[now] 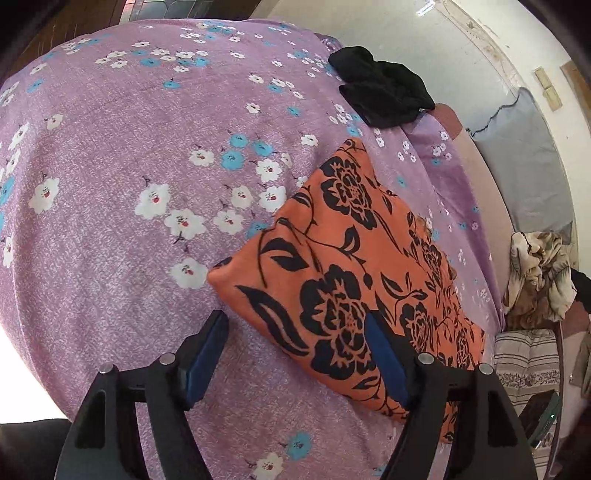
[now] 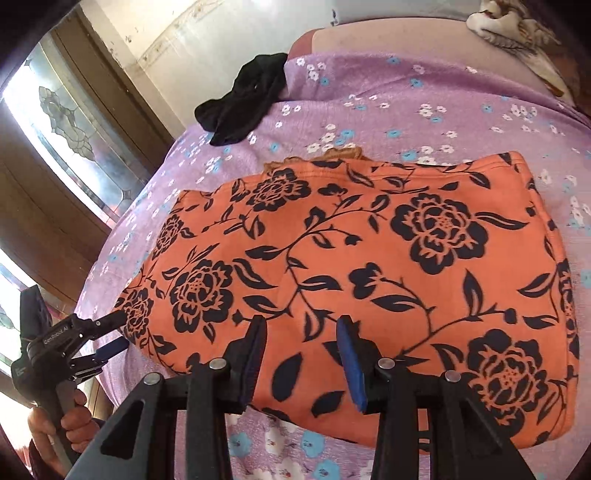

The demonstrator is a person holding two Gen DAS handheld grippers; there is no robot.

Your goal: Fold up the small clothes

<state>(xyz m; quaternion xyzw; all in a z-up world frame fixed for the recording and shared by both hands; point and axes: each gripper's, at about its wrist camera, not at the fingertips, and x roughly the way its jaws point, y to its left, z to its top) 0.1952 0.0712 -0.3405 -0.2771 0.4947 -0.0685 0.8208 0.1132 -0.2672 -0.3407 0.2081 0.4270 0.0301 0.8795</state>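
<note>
While angled down, both grippers (image 1: pixel 295 343) (image 2: pixel 301 347) (jaws parted) hover over the orange garment (image 2: pixel 369 277).

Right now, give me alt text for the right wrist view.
Folded orange floral garment lies on a purple flowered bedsheet. The right tool hovers open above its near edge; the left tool is at its left end.

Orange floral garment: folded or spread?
Folded. The orange garment lies as a compact rectangle on the purple bedsheet, with a brown inner edge peeking out along its far side.

Purple floral bedsheet (image 1: pixel 110 122), scuffed white wall (image 1: pixel 388 33), bright patterned-glass window (image 2: pixel 62 107).
</note>
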